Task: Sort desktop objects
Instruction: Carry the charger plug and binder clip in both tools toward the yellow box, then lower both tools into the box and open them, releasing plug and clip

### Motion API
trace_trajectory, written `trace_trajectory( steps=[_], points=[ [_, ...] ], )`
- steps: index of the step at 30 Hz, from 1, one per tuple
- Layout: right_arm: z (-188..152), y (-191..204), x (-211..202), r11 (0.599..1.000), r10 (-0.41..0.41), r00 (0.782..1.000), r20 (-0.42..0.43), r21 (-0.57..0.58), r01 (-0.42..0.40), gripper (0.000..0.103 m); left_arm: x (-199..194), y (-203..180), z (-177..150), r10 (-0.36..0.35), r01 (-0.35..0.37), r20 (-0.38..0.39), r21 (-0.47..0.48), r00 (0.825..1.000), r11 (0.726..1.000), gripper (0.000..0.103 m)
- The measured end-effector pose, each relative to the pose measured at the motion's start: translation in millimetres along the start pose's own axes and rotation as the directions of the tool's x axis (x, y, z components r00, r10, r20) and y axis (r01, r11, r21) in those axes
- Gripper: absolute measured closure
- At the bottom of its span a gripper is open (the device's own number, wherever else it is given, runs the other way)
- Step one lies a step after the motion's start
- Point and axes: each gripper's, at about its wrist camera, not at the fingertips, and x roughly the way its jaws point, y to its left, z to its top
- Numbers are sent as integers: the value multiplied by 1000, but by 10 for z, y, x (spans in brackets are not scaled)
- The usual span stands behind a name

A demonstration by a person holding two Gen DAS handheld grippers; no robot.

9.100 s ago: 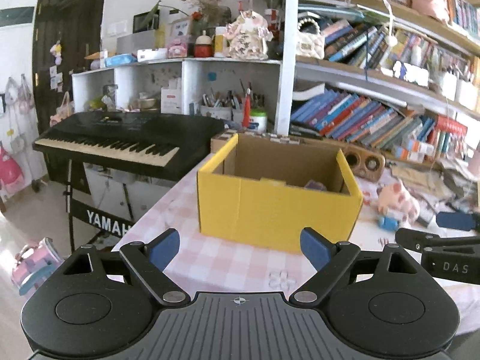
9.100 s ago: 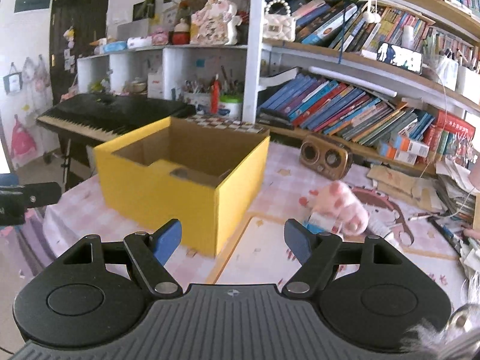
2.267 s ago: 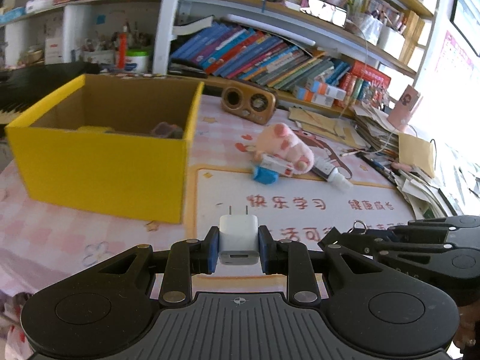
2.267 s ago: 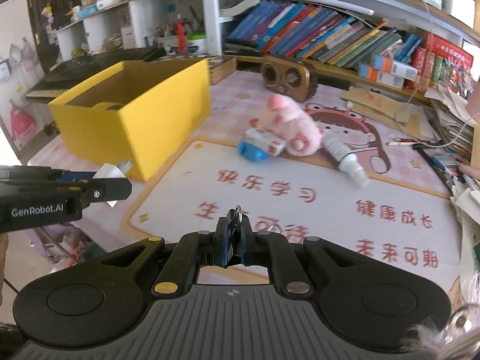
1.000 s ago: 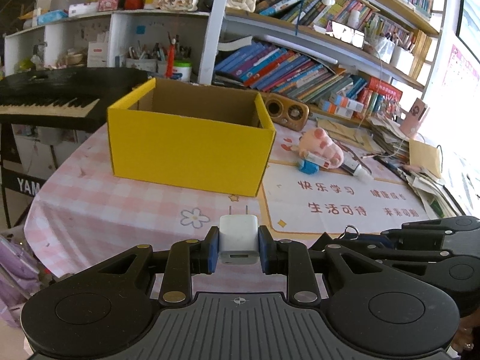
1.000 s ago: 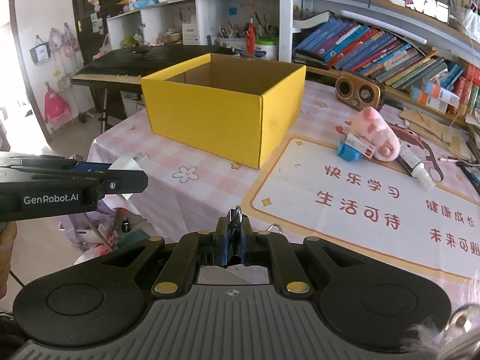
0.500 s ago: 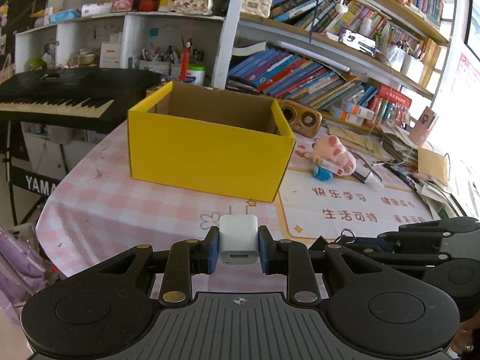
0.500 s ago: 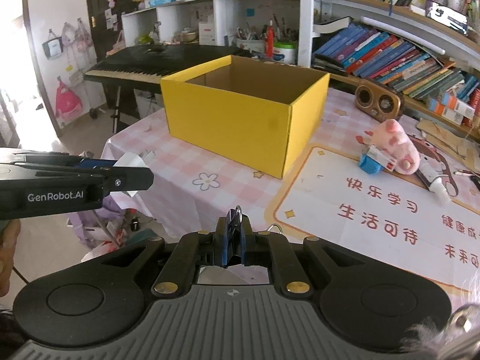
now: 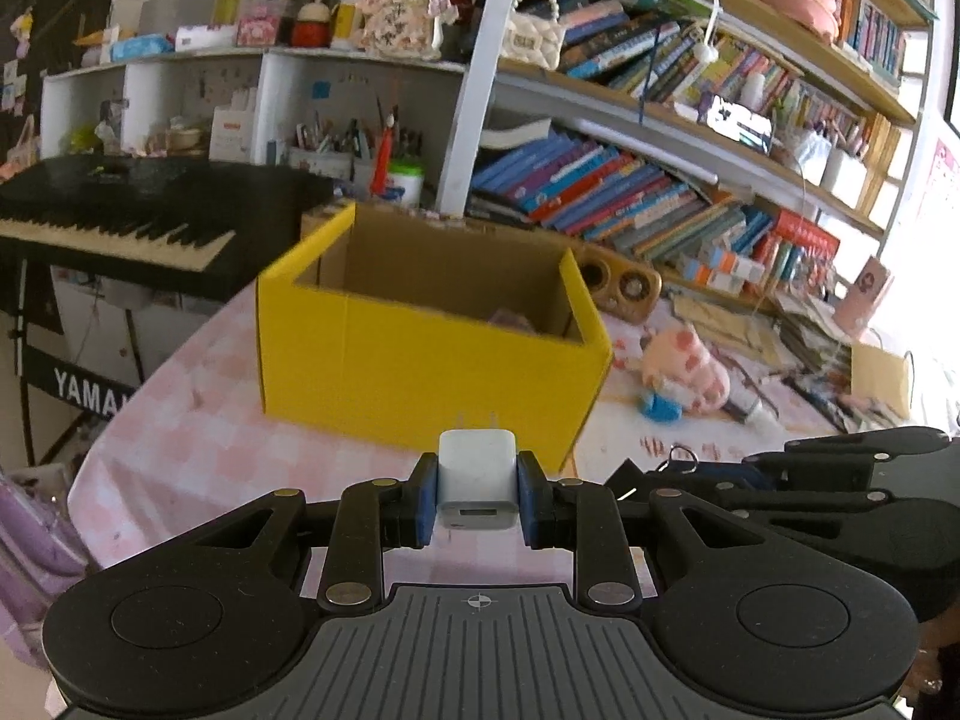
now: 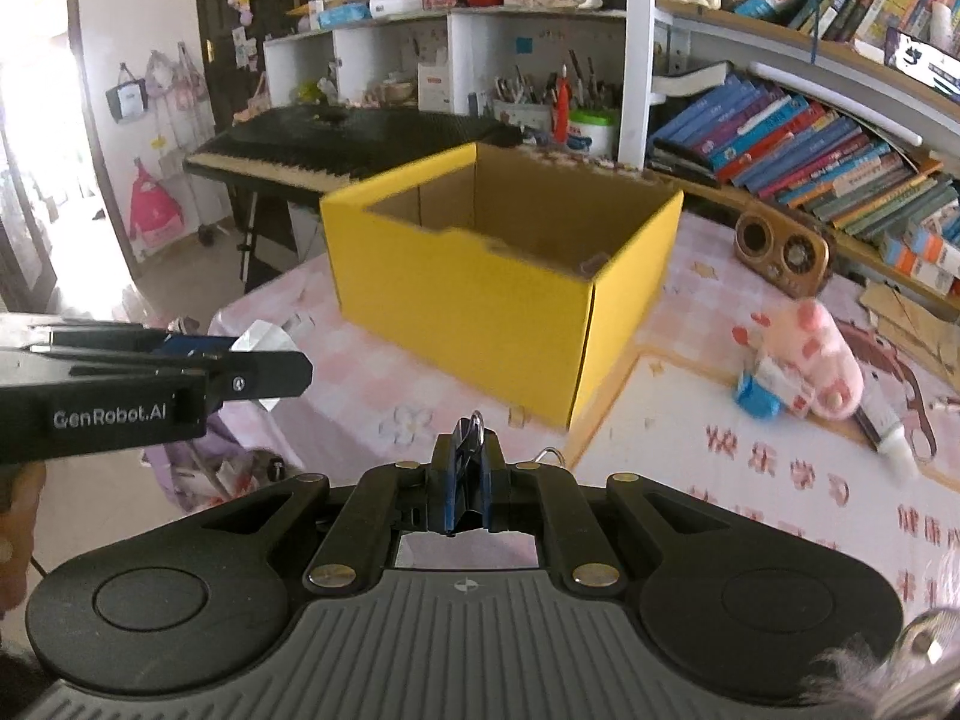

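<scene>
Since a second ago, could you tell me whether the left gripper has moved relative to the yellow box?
Yes: the left gripper has come closer to the yellow box, which now looms larger ahead.

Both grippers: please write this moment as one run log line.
left gripper: shut on charger | right gripper: shut on key ring | box: ahead

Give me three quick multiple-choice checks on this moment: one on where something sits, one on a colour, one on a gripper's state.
1. Where does the pink plush toy lie?
A. inside the box
B. on the table, right of the box
C. on the keyboard

2. What colour is the box outside?
A. yellow
B. blue
C. white

3. What is the left gripper doing?
A. open and empty
B. shut on nothing
C. shut on the white charger

Answers: 1 B, the toy rests on the tablecloth beside the box; 2 A, its walls are yellow; 3 C, both pads press the charger's sides.
</scene>
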Motion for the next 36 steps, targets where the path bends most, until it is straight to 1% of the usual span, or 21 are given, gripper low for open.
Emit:
trace_trajectory(
  steps=[5,12,16,19,24,27,32,35,36],
  points=[
    [325,-132,39,1000,26,998,62,-5,-26,96,129,-3,279,8,-8,55,1,998,1000,78],
    [780,-354,124,998,55,987,148,-33,-51,96,376,-25,654,30,-30,123,0,992,1000,78],
    [982,-473,273,997,63,985,162,-58,-55,96,541,-11,798,47,-46,139,-13,989,999,78],
    [1097,-567,417,995,72,984,164,-74,-61,96,690,16,886,63,-61,132,-25,989,998,78],
    [1207,-669,655,992,90,985,148,-98,-76,96,902,57,1014,100,-100,125,-7,987,995,78],
    [1245,-702,826,989,101,988,120,-121,-86,96,1081,107,1107,122,-123,112,8,986,992,78],
    [1243,-768,1138,982,130,991,32,-140,-125,96,1431,214,1212,150,-151,48,25,988,988,78],
    [1225,-781,1306,976,148,989,-22,-160,-150,96,1666,262,1254,161,-160,-6,42,987,986,78],
    [1218,-784,1349,973,153,988,-37,-170,-157,96,1742,277,1263,154,-152,-29,46,988,987,78]
  ],
)
